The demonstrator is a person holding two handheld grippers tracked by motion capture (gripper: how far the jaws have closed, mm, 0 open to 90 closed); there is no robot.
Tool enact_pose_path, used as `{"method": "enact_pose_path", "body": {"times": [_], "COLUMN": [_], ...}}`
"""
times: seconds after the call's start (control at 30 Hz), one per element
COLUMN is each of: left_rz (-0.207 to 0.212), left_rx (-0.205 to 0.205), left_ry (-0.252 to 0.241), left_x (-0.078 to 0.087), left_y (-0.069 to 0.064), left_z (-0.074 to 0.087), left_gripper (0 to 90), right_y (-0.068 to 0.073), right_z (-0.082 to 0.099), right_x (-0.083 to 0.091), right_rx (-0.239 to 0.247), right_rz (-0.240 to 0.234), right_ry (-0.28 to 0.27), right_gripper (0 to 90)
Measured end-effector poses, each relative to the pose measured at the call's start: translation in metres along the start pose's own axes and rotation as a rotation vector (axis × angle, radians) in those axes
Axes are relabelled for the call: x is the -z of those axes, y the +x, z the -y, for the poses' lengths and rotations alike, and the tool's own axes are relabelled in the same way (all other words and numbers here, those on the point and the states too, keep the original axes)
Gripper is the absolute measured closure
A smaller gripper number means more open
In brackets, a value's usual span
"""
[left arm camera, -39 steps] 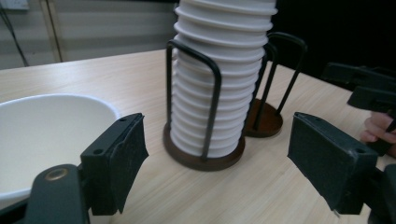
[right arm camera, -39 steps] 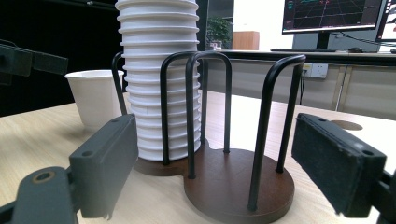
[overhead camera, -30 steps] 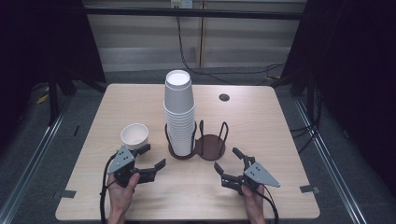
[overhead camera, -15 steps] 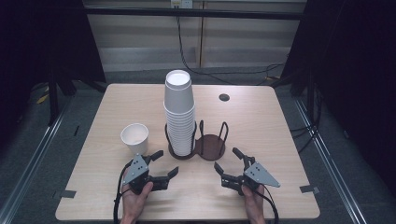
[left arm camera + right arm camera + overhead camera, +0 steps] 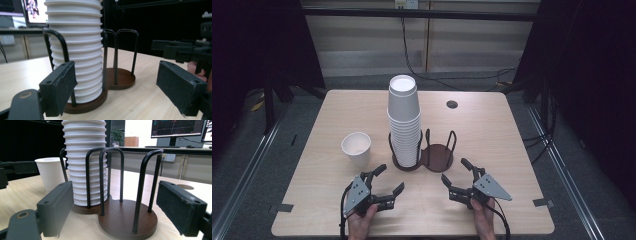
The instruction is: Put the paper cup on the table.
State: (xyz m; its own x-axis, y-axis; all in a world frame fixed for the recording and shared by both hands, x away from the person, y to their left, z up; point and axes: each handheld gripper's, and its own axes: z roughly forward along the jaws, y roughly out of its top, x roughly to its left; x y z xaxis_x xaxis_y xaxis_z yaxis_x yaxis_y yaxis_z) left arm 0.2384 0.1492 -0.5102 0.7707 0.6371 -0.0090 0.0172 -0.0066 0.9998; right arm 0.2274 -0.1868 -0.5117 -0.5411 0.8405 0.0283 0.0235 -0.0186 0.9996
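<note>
A tall stack of white paper cups stands in the left ring of a dark wooden two-ring holder; its right ring holds nothing. A single white cup stands upright on the table to the left. My left gripper sits just in front of the stack, open, jaws having just been opening with nothing between them. My right gripper is open in front of the holder's right ring. The left gripper view faces the stack. The right gripper view shows the holder and single cup.
The light wooden table has a round dark grommet near its far edge. Black frame posts and cables stand around the table. A hand holds each gripper at the near edge.
The left hand has moved right and toward the near edge, away from the single cup, and its jaws stand wider. The right hand has stayed in place.
</note>
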Motion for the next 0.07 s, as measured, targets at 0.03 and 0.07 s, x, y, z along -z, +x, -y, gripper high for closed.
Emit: {"method": "enact_pose_path", "body": {"times": [0.03,0.07], "left_rz": [-0.007,-0.006], "left_rx": [0.013,0.008], "left_ry": [-0.001,-0.002], "left_x": [0.0001,-0.0001], "left_y": [-0.0004,-0.0001], "left_z": [0.0002,0.0001], "left_gripper": [15.6,15.6], "right_y": [0.0003,0.0003], "right_z": [-0.0001,-0.0001], "right_x": [-0.0002,-0.0002], "right_rx": [-0.001,-0.001], "right_rz": [0.005,0.005], "right_ry": [0.002,0.002], "right_gripper": [13.9,13.9]}}
